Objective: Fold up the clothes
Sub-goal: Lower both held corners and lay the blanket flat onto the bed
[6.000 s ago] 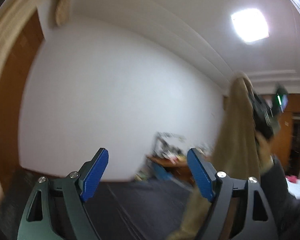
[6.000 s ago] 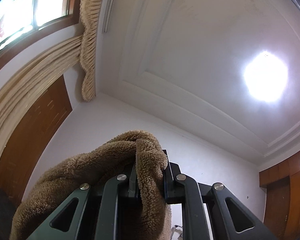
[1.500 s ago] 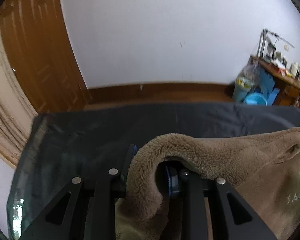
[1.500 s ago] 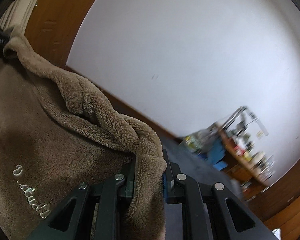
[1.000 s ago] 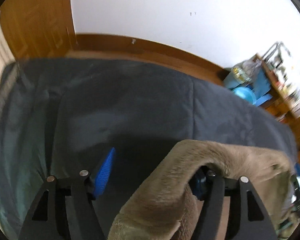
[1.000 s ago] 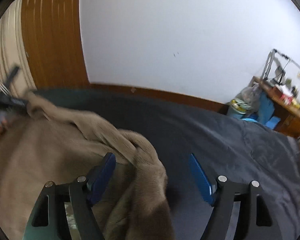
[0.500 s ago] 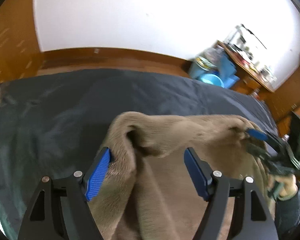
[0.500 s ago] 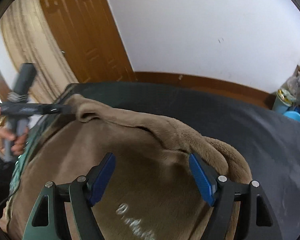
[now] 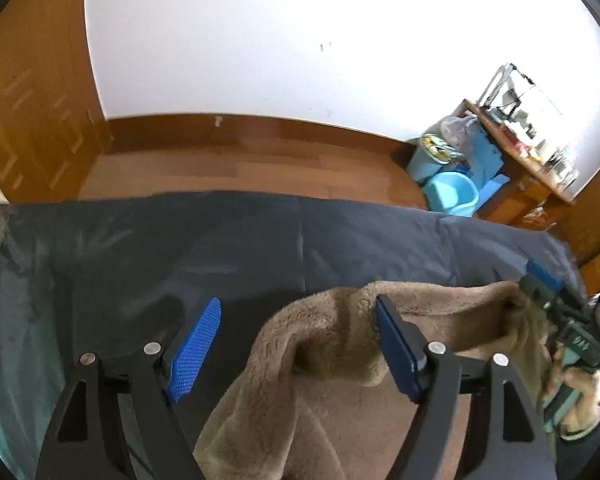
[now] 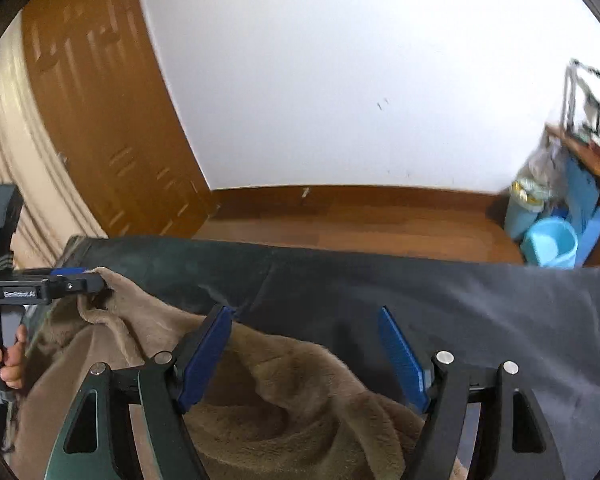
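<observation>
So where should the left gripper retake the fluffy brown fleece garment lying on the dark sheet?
At the raised, rolled fold of the fluffy brown fleece garment along its far edge, coming from above. That ridge stands proud of the dark sheet, so the open left gripper could probably close across it cleanly.

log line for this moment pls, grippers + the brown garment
left gripper: open, empty | right gripper: open, empty | brown fleece garment: released, lying rumpled on dark bed cover | fold: not yet made

A bed covered in dark sheeting is carrying a brown fleece garment, which is lying spread directly beneath and between the tool fingers.
</observation>
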Tool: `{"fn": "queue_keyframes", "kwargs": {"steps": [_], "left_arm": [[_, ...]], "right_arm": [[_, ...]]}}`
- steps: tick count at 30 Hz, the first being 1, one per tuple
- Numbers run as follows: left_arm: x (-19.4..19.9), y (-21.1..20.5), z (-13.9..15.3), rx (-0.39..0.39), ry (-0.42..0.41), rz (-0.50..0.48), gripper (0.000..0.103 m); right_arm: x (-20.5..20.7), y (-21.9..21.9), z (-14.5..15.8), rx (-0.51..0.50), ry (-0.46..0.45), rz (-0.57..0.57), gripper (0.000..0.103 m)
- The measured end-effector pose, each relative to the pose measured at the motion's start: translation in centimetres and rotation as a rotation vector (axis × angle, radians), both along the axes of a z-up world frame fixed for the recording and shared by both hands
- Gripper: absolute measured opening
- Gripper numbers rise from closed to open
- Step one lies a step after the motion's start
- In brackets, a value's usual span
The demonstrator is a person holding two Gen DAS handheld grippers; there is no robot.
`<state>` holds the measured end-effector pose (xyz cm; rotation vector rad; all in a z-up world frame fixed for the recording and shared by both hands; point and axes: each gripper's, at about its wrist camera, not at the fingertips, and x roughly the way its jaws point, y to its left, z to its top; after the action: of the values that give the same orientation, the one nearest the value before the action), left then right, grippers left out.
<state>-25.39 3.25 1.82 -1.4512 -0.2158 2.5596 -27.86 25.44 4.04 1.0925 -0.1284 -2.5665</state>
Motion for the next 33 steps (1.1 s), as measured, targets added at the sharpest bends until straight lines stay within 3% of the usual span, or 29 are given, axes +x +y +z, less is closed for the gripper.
{"fn": "queue_keyframes", "kwargs": {"steps": [7,11,14,17,19,24,27,33], "left_arm": [[2.5,-0.7,0.8,0.034,0.020,-0.032,0.081],[3.6,-0.6,1.6,0.024,0.048,-0.059,0.081],[4.2,0.2,1.0,-0.058,0.048,-0.108,0.081],[3.4,2.2,-0.3,-0.223,0.052,-0.117,0.081],[2.2,2.7,-1.4,-0.269,0.040,-0.084,0.081],[-1.1,2.0,-2.8,-0.230,0.008,0.026,0.081],[-1.9,1.4,-3.5,-0.208,-0.020,0.057,0.089],[-1.1,-1.1,-3.4,-0.099,-0.068,0.075,0.092]], "right_arm": [[4.1,-0.4,1.7,0.139,0.051,0.026,0.078],[5.0,-2.0,1.6,0.392,0.065,0.044,0.078],[3.8,-2.3,0.2,0.560,0.047,0.018,0.078],[1.5,-1.9,-1.3,0.544,-0.008,-0.022,0.078],[0.1,-1.9,-1.8,0.529,-0.008,-0.051,0.078],[-2.6,-1.8,-2.7,0.504,0.014,-0.146,0.079],[-3.2,-1.2,-2.9,0.469,0.004,-0.182,0.083],[-1.9,-0.9,-2.0,0.457,0.013,-0.168,0.084]]}}
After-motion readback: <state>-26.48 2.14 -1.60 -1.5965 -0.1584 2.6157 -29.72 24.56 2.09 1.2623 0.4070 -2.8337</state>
